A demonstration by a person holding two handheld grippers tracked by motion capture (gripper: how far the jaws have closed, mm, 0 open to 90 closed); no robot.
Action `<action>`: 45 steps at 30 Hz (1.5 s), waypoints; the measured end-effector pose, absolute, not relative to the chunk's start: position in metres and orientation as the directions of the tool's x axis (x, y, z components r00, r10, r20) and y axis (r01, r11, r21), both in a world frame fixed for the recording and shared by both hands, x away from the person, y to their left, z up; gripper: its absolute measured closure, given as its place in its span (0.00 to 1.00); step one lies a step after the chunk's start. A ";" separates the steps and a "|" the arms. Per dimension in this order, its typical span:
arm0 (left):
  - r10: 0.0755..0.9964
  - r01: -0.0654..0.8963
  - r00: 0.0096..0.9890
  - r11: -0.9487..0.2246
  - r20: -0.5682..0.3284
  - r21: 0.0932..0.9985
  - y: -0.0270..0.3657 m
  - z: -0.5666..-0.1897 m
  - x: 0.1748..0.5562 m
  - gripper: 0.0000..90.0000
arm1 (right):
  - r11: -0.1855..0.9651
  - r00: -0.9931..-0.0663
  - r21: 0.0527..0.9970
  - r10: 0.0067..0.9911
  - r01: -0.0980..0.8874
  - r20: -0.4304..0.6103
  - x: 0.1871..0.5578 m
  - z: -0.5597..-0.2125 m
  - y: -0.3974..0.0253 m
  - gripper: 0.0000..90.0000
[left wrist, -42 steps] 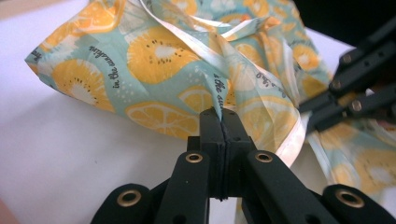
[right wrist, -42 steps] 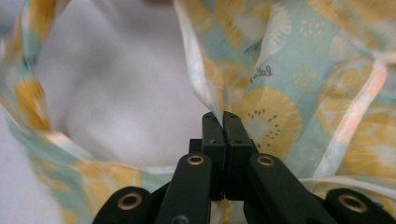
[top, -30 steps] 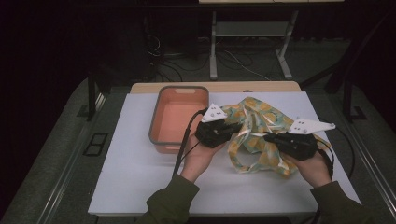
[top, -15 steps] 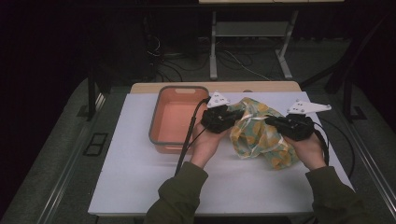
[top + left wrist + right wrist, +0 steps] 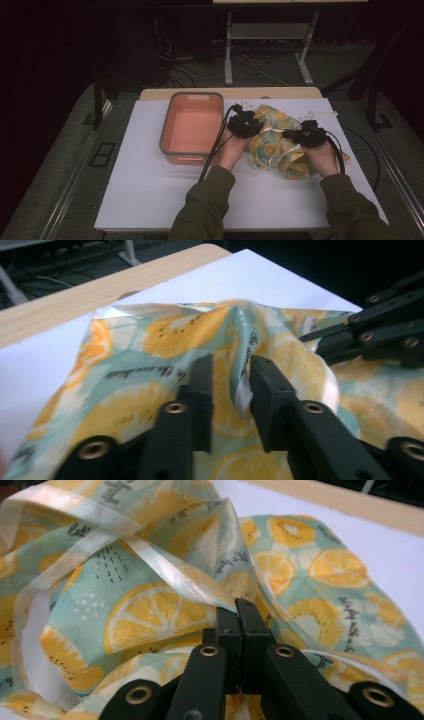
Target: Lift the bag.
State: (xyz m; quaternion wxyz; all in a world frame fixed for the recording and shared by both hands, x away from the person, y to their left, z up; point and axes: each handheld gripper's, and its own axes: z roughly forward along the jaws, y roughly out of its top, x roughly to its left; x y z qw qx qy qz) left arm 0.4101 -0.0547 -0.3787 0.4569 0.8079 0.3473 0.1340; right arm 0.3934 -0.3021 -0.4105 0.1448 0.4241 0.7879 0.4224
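A crumpled cloth point(image 5: 277, 145) printed with yellow citrus slices on pale teal, with small dark script lettering and a glossy whitish ribbon-like hem, lies bunched on the white sheet covering the desk point(image 5: 150, 195), toward its right half and nearer the far edge than the near one. In the right gripper view the hem runs in loops across the folds, and the fabric looks thin and slightly shiny.

The left gripper point(image 5: 231, 390) has its jaws a little apart, with a raised fold of the cloth and its white edge standing in the gap between them; whether they press it is not clear. The right gripper point(image 5: 237, 622) has its jaws together, pinching a thin layer of the cloth just where the hem crosses. In the high view both grippers sit on top of the cloth, left at its left end, right toward its right side, each held by a hand in an olive sleeve.

Just left of the cloth stands a salmon-coloured tray point(image 5: 170, 127) with a grey rim, near the far edge. The left gripper's cable point(image 5: 216, 150) trails along its right wall.
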 end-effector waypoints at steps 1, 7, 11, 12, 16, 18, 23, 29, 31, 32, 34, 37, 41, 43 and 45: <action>0.676 0.426 0.731 -0.343 -0.095 0.837 -0.052 -0.377 0.409 0.75 | 0.283 -0.598 0.788 0.791 0.546 0.130 0.393 -0.410 -0.302 0.97; 0.633 0.394 0.766 -0.328 -0.110 0.859 -0.030 -0.364 0.396 0.51 | 0.187 -0.623 0.827 0.748 0.530 0.230 0.382 -0.389 -0.316 0.65; 0.591 0.362 0.801 -0.350 -0.096 0.864 -0.016 -0.353 0.382 0.40 | 0.182 -0.654 0.848 0.721 0.498 0.229 0.369 -0.372 -0.316 0.49; 0.586 0.353 0.806 -0.356 -0.088 0.865 -0.012 -0.351 0.378 0.37 | 0.186 -0.658 0.850 0.719 0.492 0.224 0.365 -0.369 -0.316 0.45; 0.563 0.318 0.824 -0.375 -0.058 0.871 0.009 -0.344 0.360 0.31 | 0.200 -0.693 0.861 0.687 0.468 0.217 0.350 -0.360 -0.316 0.34; 0.554 0.308 0.831 -0.375 -0.055 0.874 0.022 -0.343 0.349 0.29 | 0.213 -0.710 0.863 0.671 0.459 0.212 0.341 -0.356 -0.316 0.29; 0.546 0.296 0.836 -0.374 -0.049 0.879 0.054 -0.344 0.325 0.27 | 0.251 -0.741 0.869 0.647 0.427 0.177 0.319 -0.358 -0.320 0.22; 0.557 0.296 0.829 -0.370 -0.044 0.881 0.092 -0.350 0.298 0.24 | 0.259 -0.754 0.869 0.632 0.421 0.177 0.300 -0.370 -0.330 0.20; 0.565 0.291 0.825 -0.374 -0.032 0.881 0.105 -0.356 0.290 0.23 | 0.268 -0.755 0.867 0.633 0.420 0.170 0.293 -0.376 -0.333 0.20; 0.569 0.291 0.822 -0.375 -0.029 0.880 0.111 -0.359 0.286 0.22 | 0.274 -0.755 0.865 0.634 0.420 0.166 0.291 -0.379 -0.335 0.19; 0.579 0.296 0.815 -0.373 -0.028 0.879 0.123 -0.367 0.278 0.20 | 0.284 -0.754 0.862 0.638 0.420 0.157 0.286 -0.387 -0.338 0.18; 0.588 0.303 0.808 -0.372 -0.030 0.877 0.137 -0.380 0.270 0.16 | 0.287 -0.756 0.861 0.635 0.421 0.158 0.279 -0.397 -0.343 0.15; 0.596 0.328 0.802 -0.376 -0.045 0.867 0.151 -0.396 0.264 0.10 | 0.290 -0.757 0.856 0.633 0.429 0.165 0.273 -0.408 -0.348 0.13; 0.597 0.340 0.801 -0.379 -0.053 0.861 0.155 -0.403 0.262 0.07 | 0.289 -0.757 0.855 0.631 0.430 0.168 0.270 -0.413 -0.350 0.13; 0.601 0.356 0.797 -0.382 -0.063 0.853 0.157 -0.410 0.261 0.02 | 0.297 -0.761 0.850 0.626 0.434 0.170 0.266 -0.417 -0.352 0.13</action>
